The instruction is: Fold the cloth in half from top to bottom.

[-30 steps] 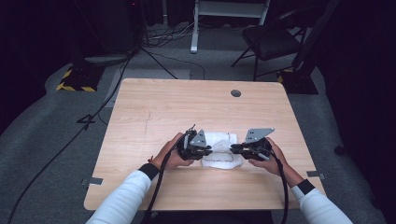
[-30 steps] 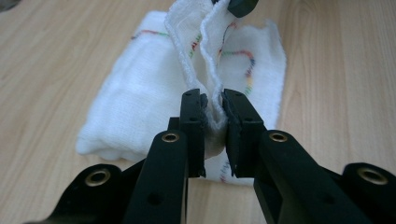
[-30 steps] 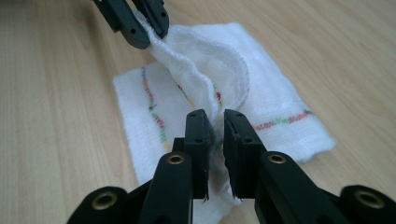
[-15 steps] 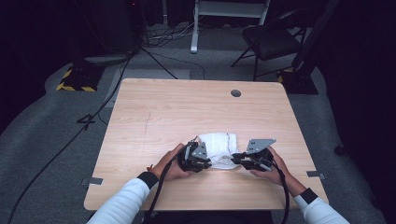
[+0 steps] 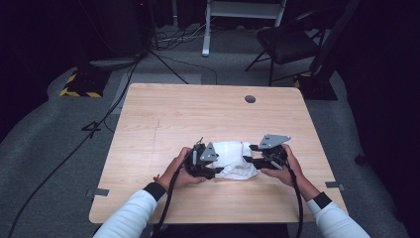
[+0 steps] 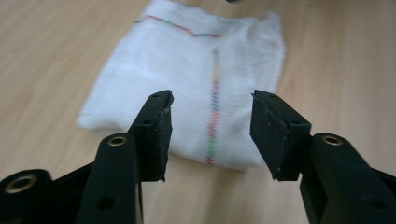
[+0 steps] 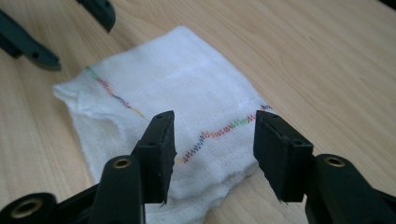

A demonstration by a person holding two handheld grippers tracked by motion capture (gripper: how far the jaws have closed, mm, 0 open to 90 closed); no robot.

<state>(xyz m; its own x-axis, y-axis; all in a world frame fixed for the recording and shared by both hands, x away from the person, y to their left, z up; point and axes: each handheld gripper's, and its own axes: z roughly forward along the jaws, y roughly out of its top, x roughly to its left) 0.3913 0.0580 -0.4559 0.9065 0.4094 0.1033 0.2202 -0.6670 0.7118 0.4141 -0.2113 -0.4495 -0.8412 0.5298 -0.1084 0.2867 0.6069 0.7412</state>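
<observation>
Evidently the work in hand is folding a white cloth (image 5: 236, 159), a gauzy rag with a line of multicoloured stitching, which lies on the near half of the wooden desk (image 5: 198, 114) between the two hands. It already sits as a compact folded packet, several layers thick at its edges. The left gripper (image 6: 212, 123) hangs low at one side of the packet with its jaws spread, the stitched seam running between them and nothing pinched. The right gripper (image 7: 215, 140) faces the opposite side, jaws likewise spread and empty, poised over a layered corner where the zigzag stitching ends. I judge this a pause between folds, or just before a fresh grasp. The next move would call for each gripper to drop onto an edge, close through all the layers together, and lift evenly so the packet does not fall open.
</observation>
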